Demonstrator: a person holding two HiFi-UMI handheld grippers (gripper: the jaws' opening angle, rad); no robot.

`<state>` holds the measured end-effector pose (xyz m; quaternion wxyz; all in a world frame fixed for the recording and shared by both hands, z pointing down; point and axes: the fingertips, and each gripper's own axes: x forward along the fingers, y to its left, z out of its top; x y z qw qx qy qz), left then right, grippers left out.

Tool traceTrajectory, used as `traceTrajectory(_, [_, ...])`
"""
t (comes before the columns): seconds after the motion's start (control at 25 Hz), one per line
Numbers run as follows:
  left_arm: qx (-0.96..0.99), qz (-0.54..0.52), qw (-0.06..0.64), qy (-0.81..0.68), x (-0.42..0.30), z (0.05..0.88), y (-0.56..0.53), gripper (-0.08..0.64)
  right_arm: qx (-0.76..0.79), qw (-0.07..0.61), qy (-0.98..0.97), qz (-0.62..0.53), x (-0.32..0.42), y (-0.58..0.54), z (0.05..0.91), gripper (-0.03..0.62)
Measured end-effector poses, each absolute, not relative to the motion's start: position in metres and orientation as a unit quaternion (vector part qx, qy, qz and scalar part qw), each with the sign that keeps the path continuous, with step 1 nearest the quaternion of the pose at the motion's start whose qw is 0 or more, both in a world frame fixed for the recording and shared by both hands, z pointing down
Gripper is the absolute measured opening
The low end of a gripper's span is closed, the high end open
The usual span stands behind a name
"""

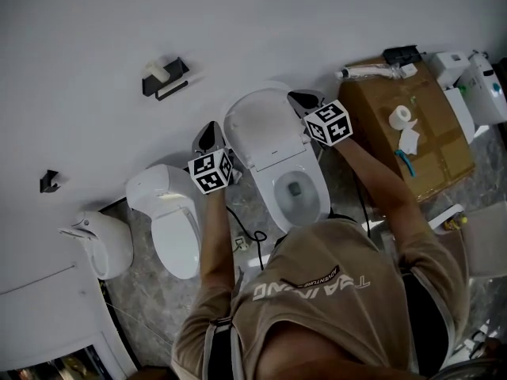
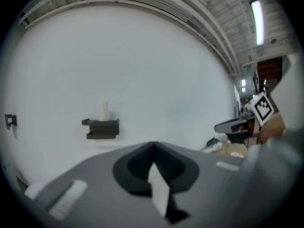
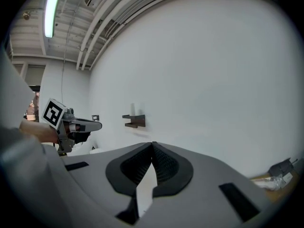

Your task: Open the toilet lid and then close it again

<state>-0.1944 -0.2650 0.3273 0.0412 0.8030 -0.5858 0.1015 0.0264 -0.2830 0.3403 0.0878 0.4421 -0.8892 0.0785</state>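
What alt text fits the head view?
From above, a person stands over a white toilet with its white oval lid raised, the left gripper and right gripper, both shut, flanking it. Brown cardboard box at right.

The raised toilet lid (image 1: 261, 125) stands close to the white wall (image 1: 238, 22), with little room behind it. A second toilet (image 1: 174, 228) crowds its left, a cardboard box (image 1: 432, 145) its right. Above the open bowl (image 1: 318, 200) space is free.
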Motion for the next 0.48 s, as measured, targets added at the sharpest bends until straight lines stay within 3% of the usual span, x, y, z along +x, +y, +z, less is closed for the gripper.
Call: traceTrajectory(0.48, [0.808,0.154,0.101,-0.559,-0.201,0.388,-0.349,0.005,0.416,0.156,-0.882,0.160,0.018,-0.364,0.406,0.015])
